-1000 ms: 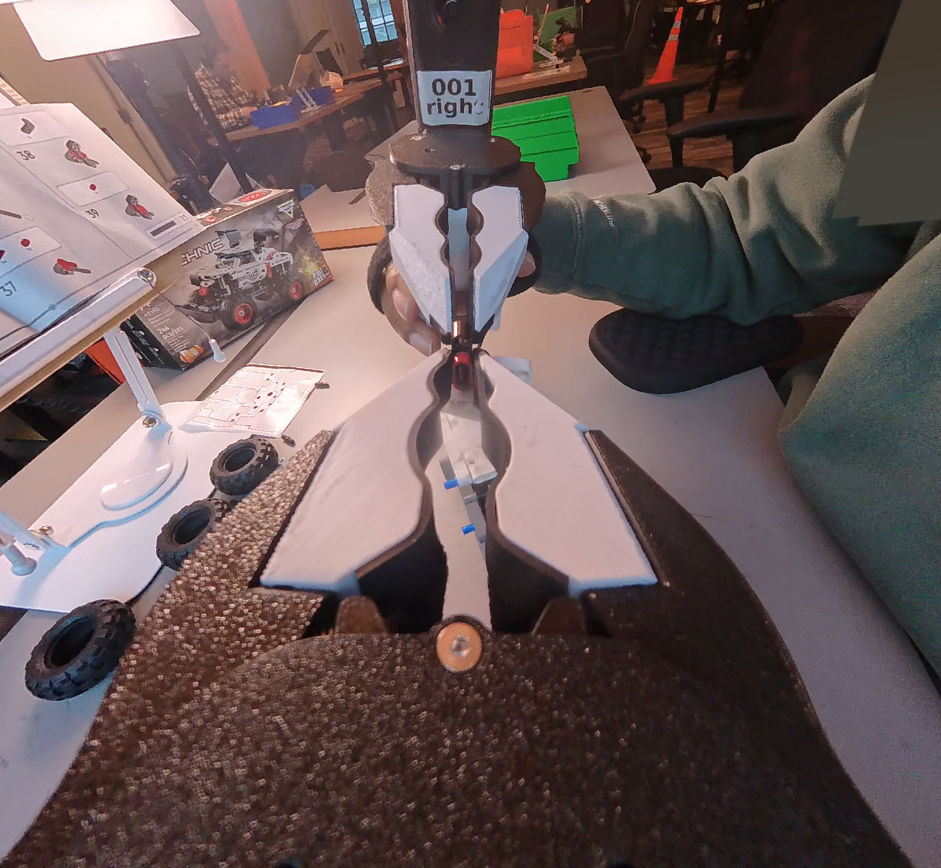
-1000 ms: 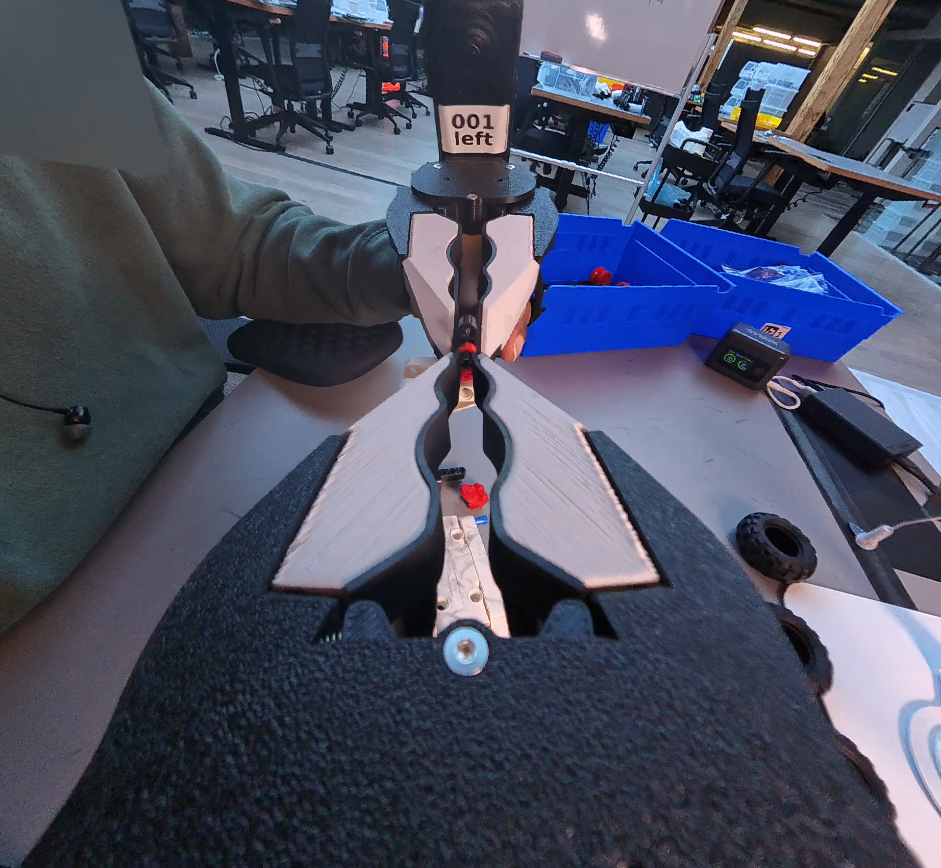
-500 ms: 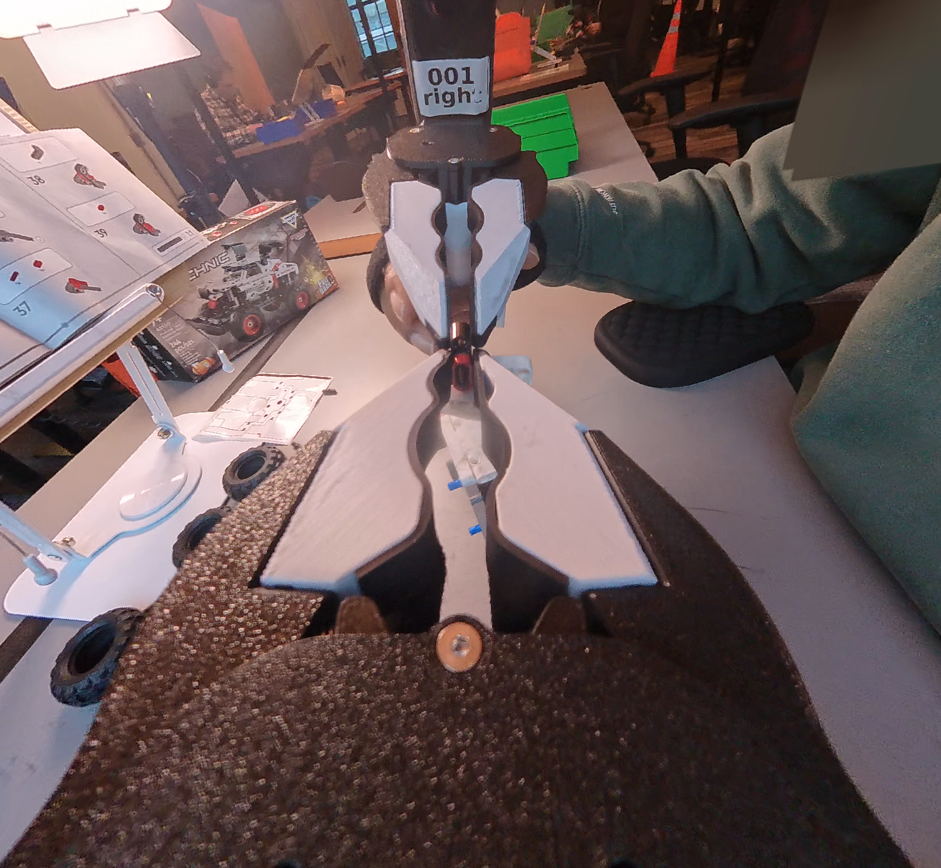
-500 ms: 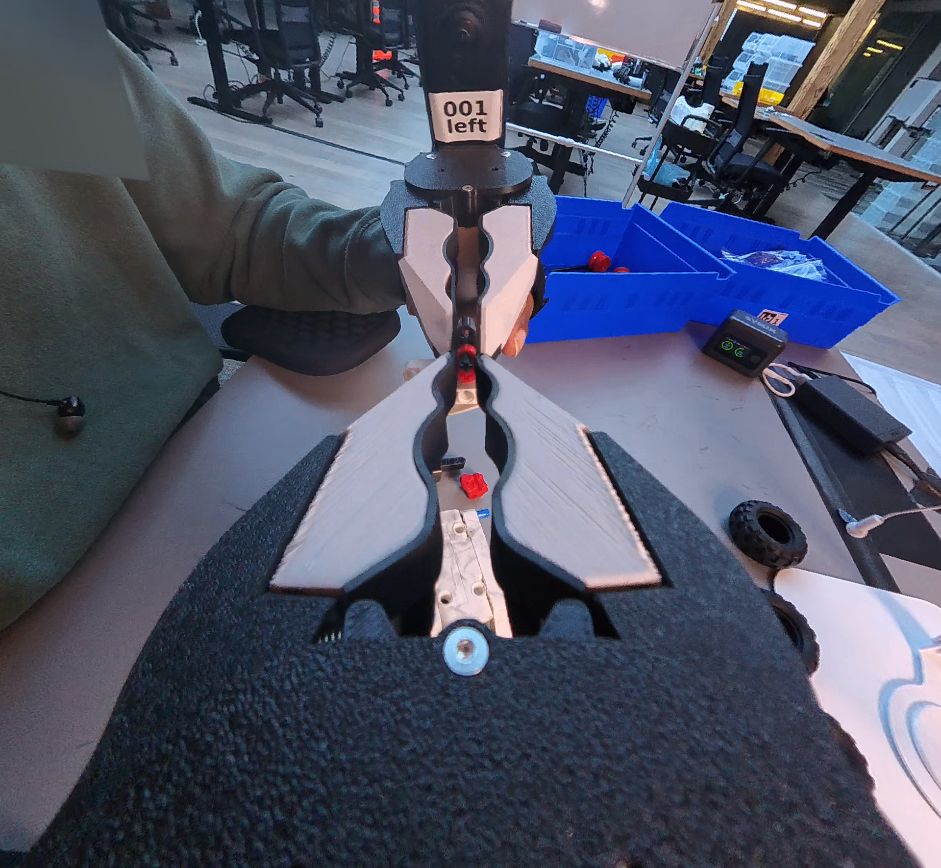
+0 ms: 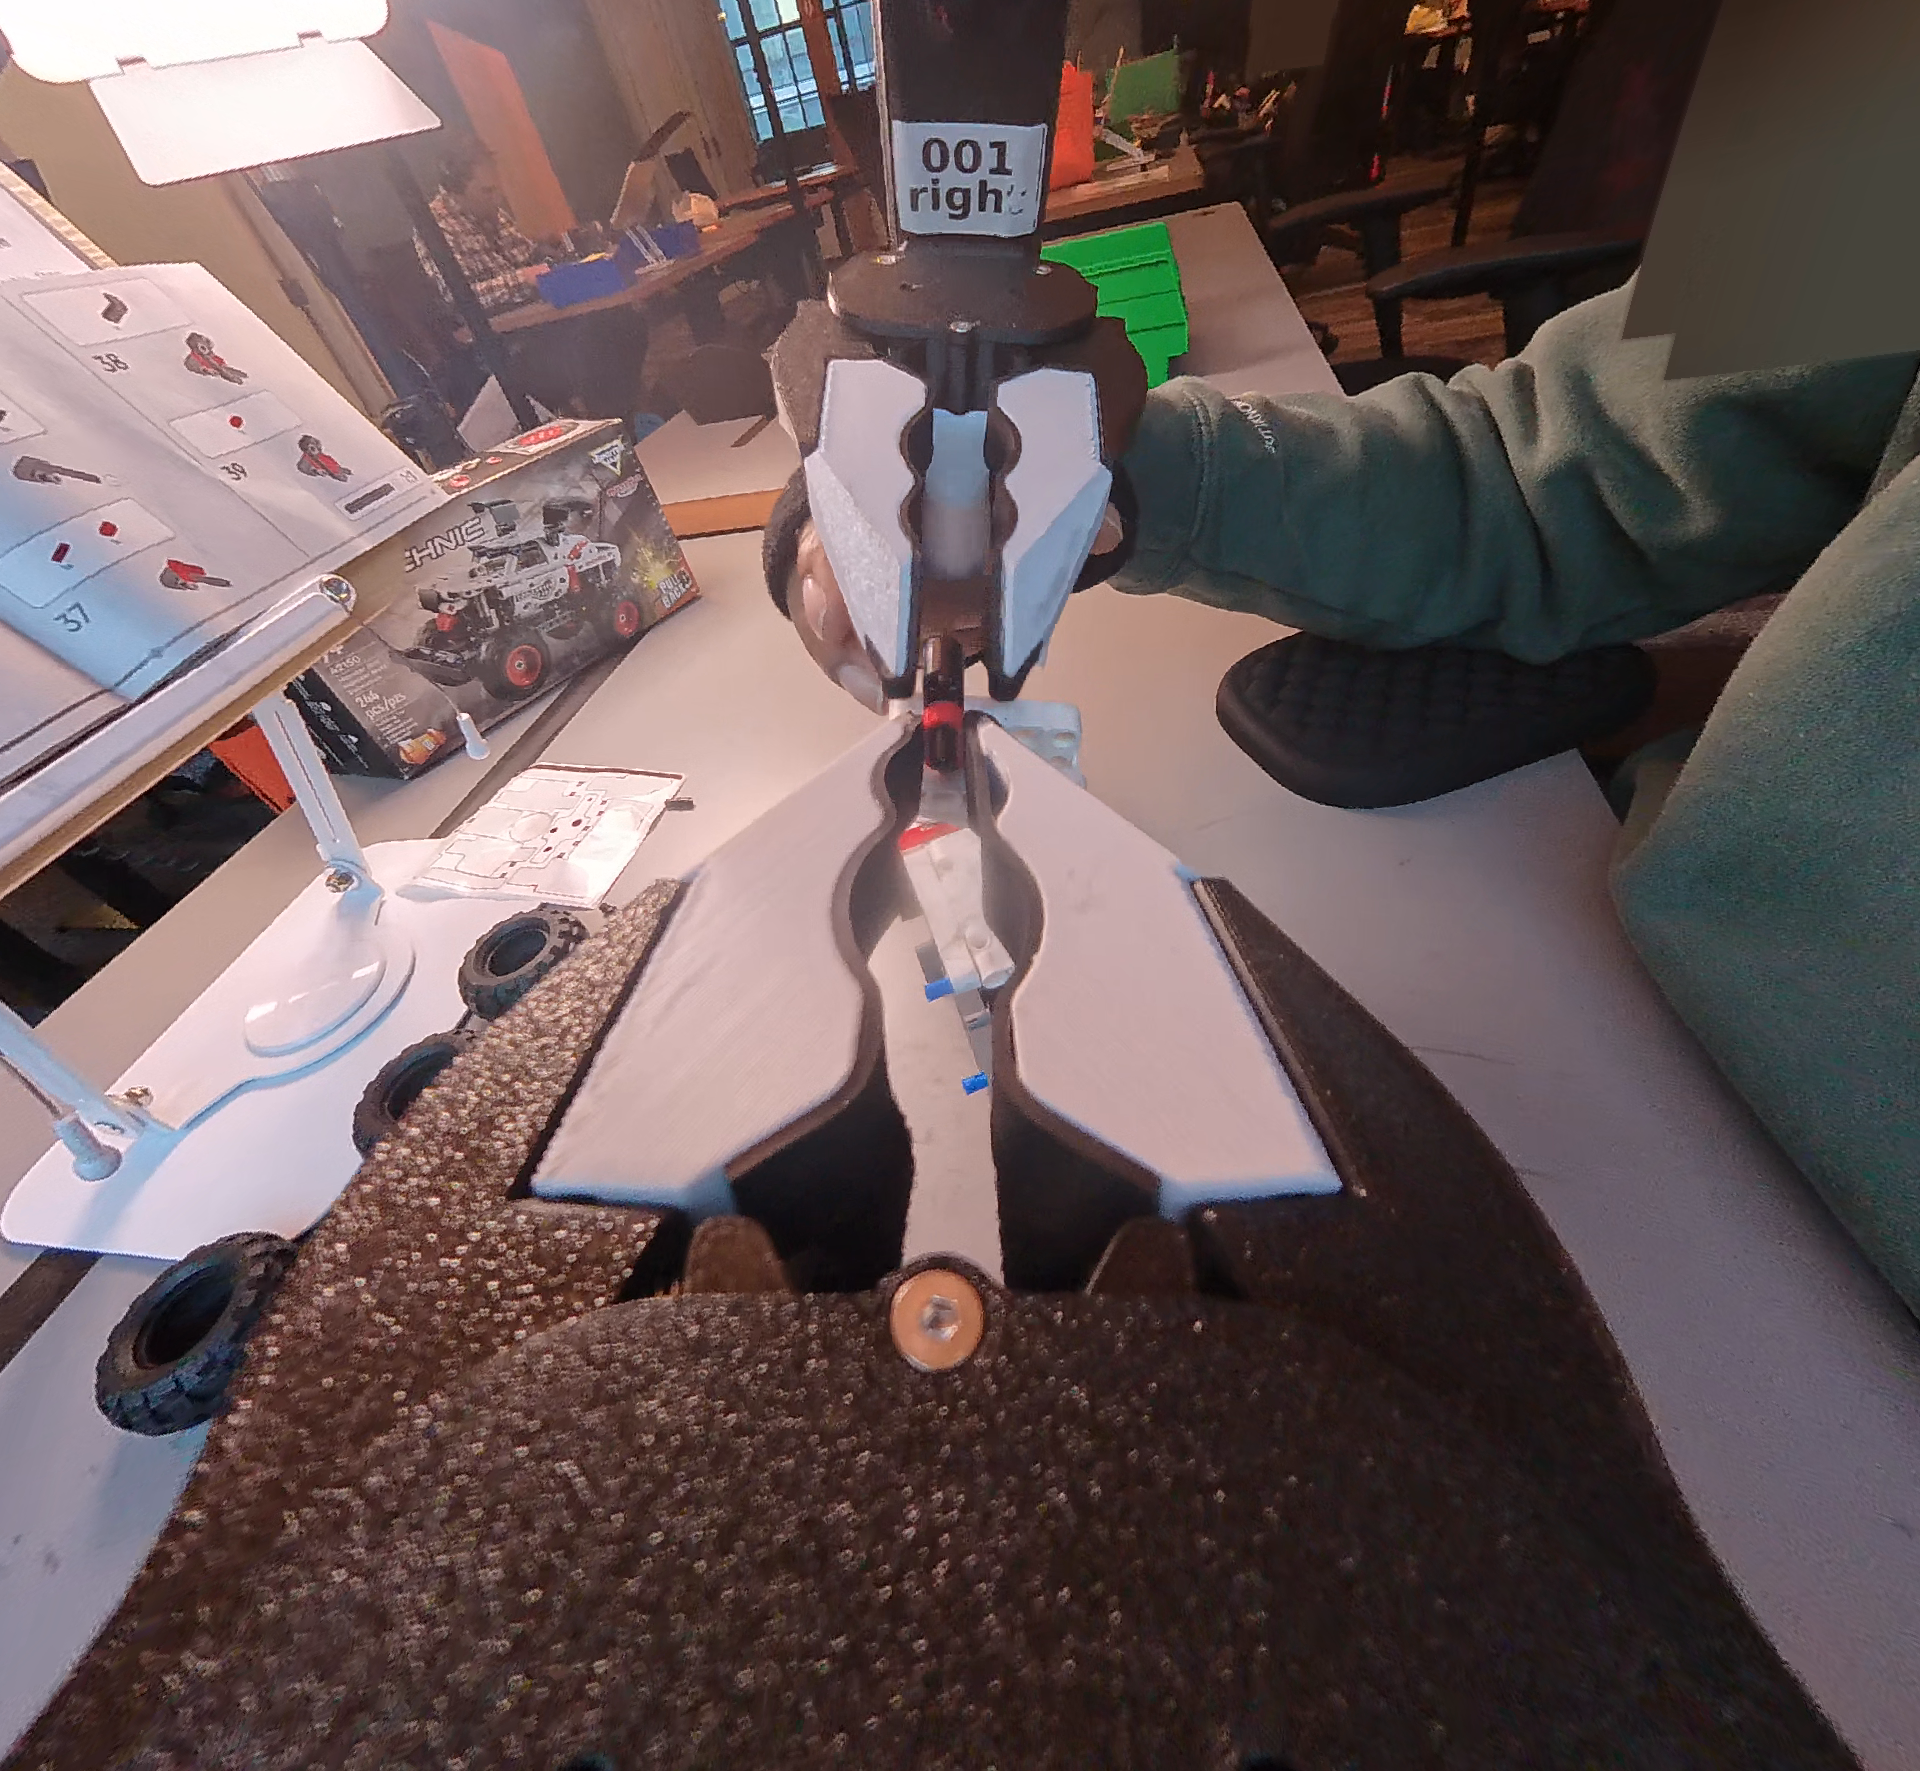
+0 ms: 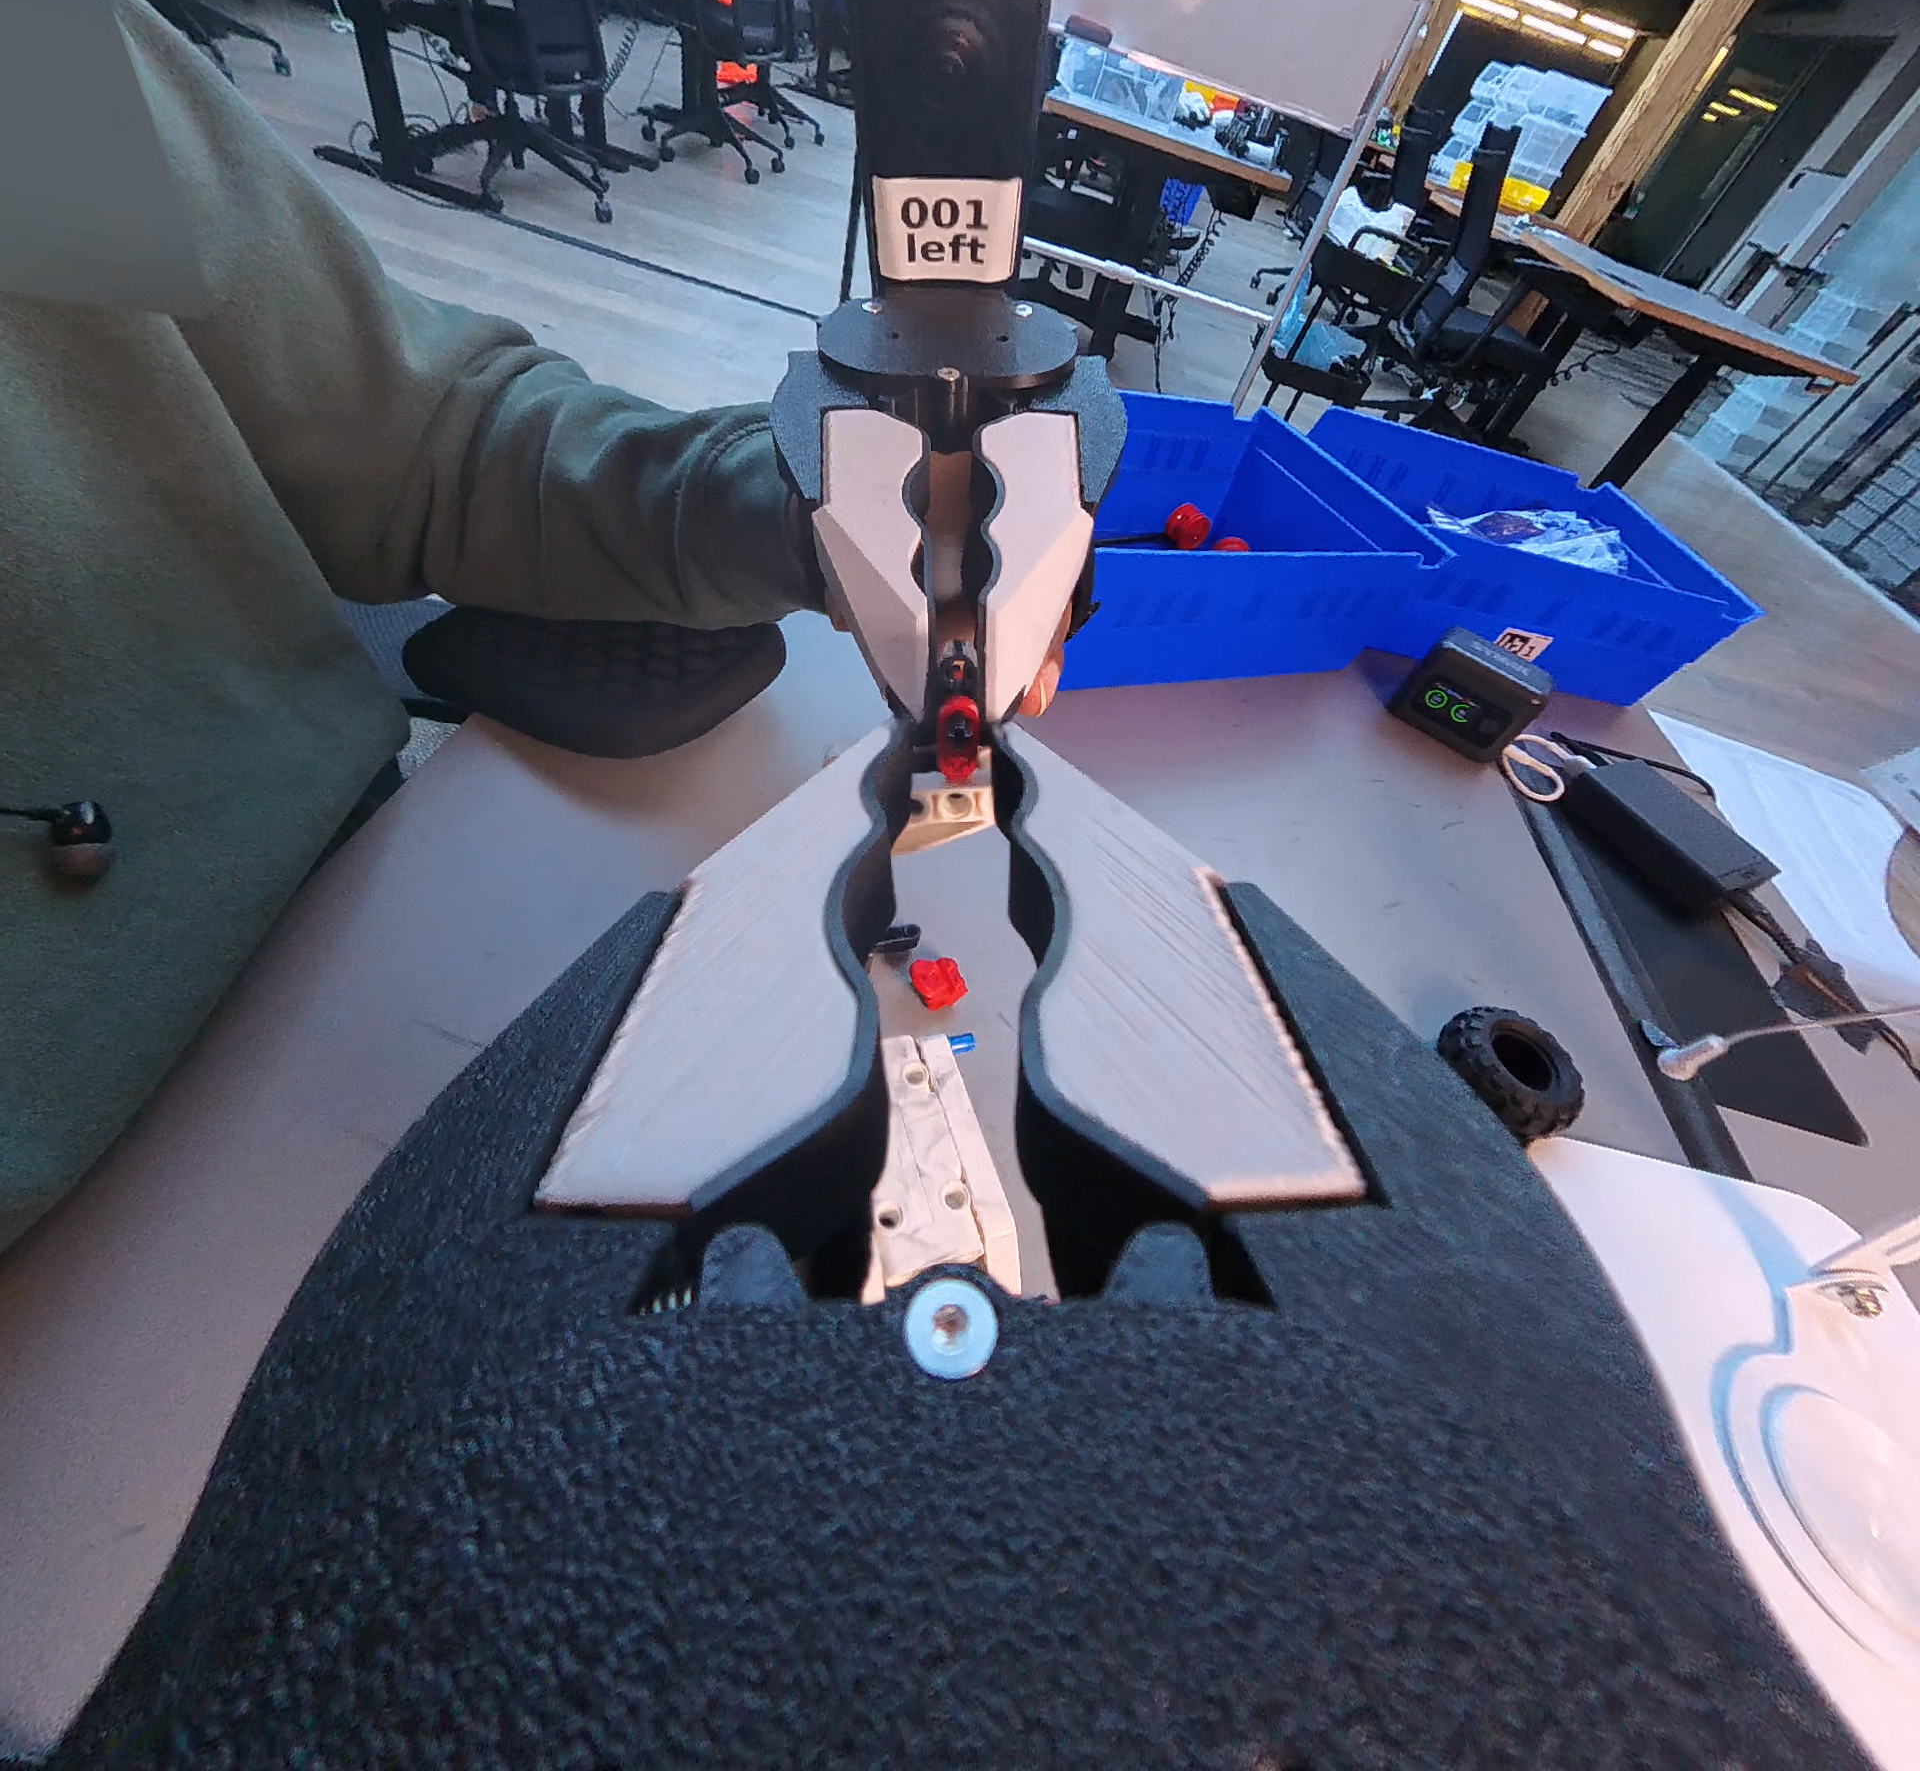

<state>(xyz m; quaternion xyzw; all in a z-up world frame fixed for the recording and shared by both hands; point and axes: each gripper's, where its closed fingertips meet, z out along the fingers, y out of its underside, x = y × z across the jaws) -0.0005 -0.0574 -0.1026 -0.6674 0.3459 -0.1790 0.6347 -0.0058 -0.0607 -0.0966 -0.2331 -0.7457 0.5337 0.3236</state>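
The left gripper [image 5: 943,745] and right gripper [image 6: 951,745] meet tip to tip above the grey table [image 5: 1403,994], each clenched on one end of a small red-and-black pin piece [image 6: 957,729]. Which tip bears most of it cannot be told.

The right wrist view shows the pin piece plainly, with a white studded brick [image 6: 951,812] just below it, a loose red piece [image 6: 937,981] and a small black piece [image 6: 896,938] lying on the table between the right gripper's fingers. The left wrist view shows the pin piece only as a dark stub with a red collar [image 5: 941,719], and beneath it a white beam with blue pegs [image 5: 961,968].

Left of the pin piece in the left wrist view stand a toy truck box [image 5: 520,599], a sticker sheet [image 5: 540,833], an instruction booklet [image 5: 156,433] on a white stand [image 5: 312,983], and black tyres [image 5: 517,954]. Beyond it in the right wrist view are blue bins [image 6: 1351,558], a small black device with green lights [image 6: 1470,693] and a black tyre [image 6: 1512,1072].

A green sleeve [image 5: 1455,495] fills one side of each view. The white beam's near end is hidden behind the gripper body.
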